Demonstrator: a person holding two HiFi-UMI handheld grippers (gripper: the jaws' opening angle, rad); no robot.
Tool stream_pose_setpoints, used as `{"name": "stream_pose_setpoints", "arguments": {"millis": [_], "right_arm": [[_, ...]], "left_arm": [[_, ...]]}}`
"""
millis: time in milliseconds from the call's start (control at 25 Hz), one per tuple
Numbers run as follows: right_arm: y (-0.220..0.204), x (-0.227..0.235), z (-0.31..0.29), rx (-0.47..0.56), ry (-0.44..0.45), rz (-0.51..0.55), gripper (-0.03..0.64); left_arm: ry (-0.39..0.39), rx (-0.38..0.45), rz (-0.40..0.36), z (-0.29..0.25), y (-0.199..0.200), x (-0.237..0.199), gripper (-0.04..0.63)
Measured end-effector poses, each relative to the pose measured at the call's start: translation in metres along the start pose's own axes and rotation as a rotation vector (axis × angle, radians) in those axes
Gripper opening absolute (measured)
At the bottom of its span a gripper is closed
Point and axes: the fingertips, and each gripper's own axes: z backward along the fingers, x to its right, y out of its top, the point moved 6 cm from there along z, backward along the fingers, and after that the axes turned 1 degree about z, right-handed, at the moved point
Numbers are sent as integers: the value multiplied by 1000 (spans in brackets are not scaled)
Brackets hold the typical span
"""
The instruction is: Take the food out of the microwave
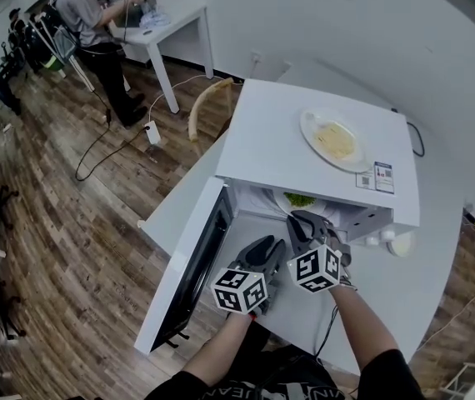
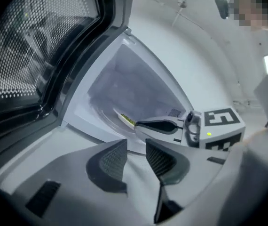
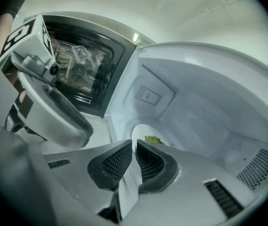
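A white microwave (image 1: 262,152) stands on a white table with its door (image 1: 189,261) swung open to the left. Inside lies a white plate (image 1: 286,200) of green food (image 3: 153,140). My right gripper (image 1: 302,220) reaches into the cavity. Its jaws (image 3: 135,161) are shut on the plate's near rim (image 3: 142,133), which is partly hidden behind them. In the left gripper view its finger (image 2: 157,125) meets that plate (image 2: 126,120). My left gripper (image 1: 262,247) hangs beside it at the cavity mouth, open (image 2: 136,157) and holding nothing.
A second plate (image 1: 332,139) with pale yellow food rests on the microwave's top. A small white round container (image 1: 400,244) sits at the microwave's right front corner. The open door's mesh window (image 2: 30,46) is close on the left. A person (image 1: 87,19) stands at a far table, and cables trail over the wooden floor.
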Motion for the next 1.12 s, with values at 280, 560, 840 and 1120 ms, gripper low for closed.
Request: {"name": "stream_pose_setpoints", "arguments": {"millis": [280, 560, 840, 1120], "right_arm": [[-2, -14, 23, 40, 24, 10, 49], [-11, -29, 39, 56, 68, 25, 51], [-10, -36, 50, 89, 103, 23, 51], [-8, -44, 58, 130, 143, 19, 51]], "left_arm": [[-90, 75, 355, -10, 1, -6, 117], [-140, 85, 504, -19, -8, -4, 117], [-169, 109, 614, -21, -13, -4, 117], [-176, 123, 666, -19, -19, -6, 117]]}}
